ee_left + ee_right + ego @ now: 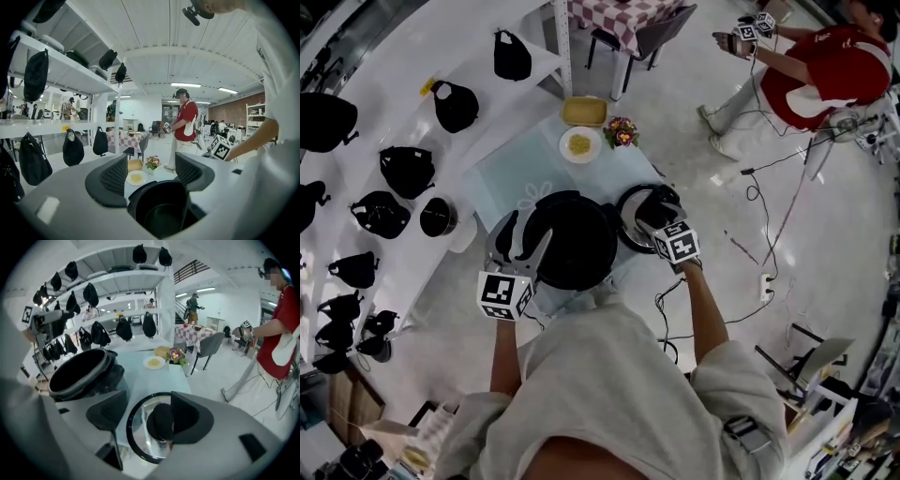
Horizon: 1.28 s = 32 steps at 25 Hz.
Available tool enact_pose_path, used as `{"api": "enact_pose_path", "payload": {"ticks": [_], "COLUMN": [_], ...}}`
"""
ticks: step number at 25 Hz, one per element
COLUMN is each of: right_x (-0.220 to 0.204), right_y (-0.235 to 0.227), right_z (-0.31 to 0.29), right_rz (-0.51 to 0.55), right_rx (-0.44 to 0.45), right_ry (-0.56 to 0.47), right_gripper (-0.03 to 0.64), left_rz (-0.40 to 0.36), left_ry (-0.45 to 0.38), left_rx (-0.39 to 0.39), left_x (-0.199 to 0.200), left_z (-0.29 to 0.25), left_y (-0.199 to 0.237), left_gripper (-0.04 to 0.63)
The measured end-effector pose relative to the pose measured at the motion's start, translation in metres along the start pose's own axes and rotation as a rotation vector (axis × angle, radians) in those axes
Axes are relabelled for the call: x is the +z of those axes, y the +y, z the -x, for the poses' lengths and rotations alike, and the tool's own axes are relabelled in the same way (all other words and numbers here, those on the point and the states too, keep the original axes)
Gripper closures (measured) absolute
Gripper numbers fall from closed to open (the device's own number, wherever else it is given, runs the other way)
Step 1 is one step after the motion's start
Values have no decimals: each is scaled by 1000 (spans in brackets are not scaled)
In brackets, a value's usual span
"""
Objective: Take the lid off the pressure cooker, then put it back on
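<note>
The black pressure cooker [574, 242] stands uncovered on the pale table [511, 173], its dark inside showing [75, 366]. Its glass lid [630, 225] with a black rim and black knob [161, 420] lies flat on the table just right of the cooker. My right gripper [654, 214] is open over the lid [140, 427]; the knob sits between the jaws, close against the right one. My left gripper [523, 242] is open at the cooker's left side, and the pot's rim [161, 206] shows low between its jaws.
Behind the cooker are a white plate of yellow food [579, 144], a yellow loaf [584, 112] and a small flower pot [622, 131]. White shelves with several black bags [405, 169] run along the left. A person in red [825, 66] stands far right; cables [759, 202] cross the floor.
</note>
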State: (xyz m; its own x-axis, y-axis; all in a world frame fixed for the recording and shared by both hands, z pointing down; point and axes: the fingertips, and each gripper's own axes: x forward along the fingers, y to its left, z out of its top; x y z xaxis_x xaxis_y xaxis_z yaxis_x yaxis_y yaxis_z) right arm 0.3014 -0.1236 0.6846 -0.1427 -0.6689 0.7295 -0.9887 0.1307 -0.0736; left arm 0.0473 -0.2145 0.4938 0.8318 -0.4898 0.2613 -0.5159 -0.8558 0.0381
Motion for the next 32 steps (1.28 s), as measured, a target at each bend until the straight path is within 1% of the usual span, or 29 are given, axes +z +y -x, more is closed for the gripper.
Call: {"api": "enact_pose_path", "payload": {"ticks": [5,10,12,14,15,17,20,24,26,32], "right_x": [-33,-64,-73,-80,-83,-90,-91,-92,-92,-92], "right_y": [-21,-39,-38,-31,-31,-43,-46,-44,-43,-43], "right_z": [-40,-68,-77,-86,-89,-90,-91,-95,-95,-92], "right_rz": [67,98,109,98,100,119,134,148,162,178], "right_rx": [40,58,78,121,128,104,101,65,69,79], "right_ry": [198,394,451,489,510,561,581,598,612,624], "right_gripper": [323,322,322,322,322,319,311,316,342,345], "left_rz": [16,15,20,27,29,30,36,45,44,39], "left_ry": [5,17,21,25,29,35,40,43,40,34], "left_rx": [20,36,52,68,72,80,95,99,100,119], "left_x": [-2,-4,-5,-5,-6,-7,-9,-14,-13,-8], "left_z": [-1,-1,2,5,6,7,10,11,11,17], "left_y": [1,4,8,11,12,13,17,18,17,19], "left_gripper": [285,285,285,285,285,285,285,285,285,285]}}
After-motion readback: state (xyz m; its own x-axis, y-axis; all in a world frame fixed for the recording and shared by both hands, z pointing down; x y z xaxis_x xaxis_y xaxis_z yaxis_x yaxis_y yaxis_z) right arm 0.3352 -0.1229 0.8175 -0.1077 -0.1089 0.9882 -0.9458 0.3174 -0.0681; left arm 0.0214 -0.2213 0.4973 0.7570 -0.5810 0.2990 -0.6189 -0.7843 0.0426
